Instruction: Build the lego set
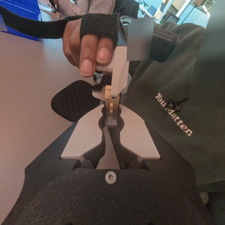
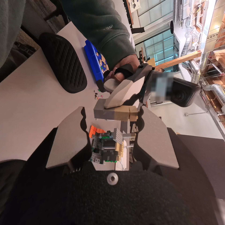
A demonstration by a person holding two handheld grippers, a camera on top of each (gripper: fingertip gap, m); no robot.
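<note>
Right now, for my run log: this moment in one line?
left gripper: shut on grey-tan brick bar | right gripper: open around bar | brick model on table

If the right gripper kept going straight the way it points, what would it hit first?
Most likely the grey and tan brick bar that the left gripper holds across the right gripper's open jaws. Depth is unclear, but the bar's tan end already looks about level with one fingertip.

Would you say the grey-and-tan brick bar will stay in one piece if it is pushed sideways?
Likely rigid: the brick bar juts straight, without sagging, from the left gripper. A seam in its tan end might snap apart under sideways force. Probably light.
</note>
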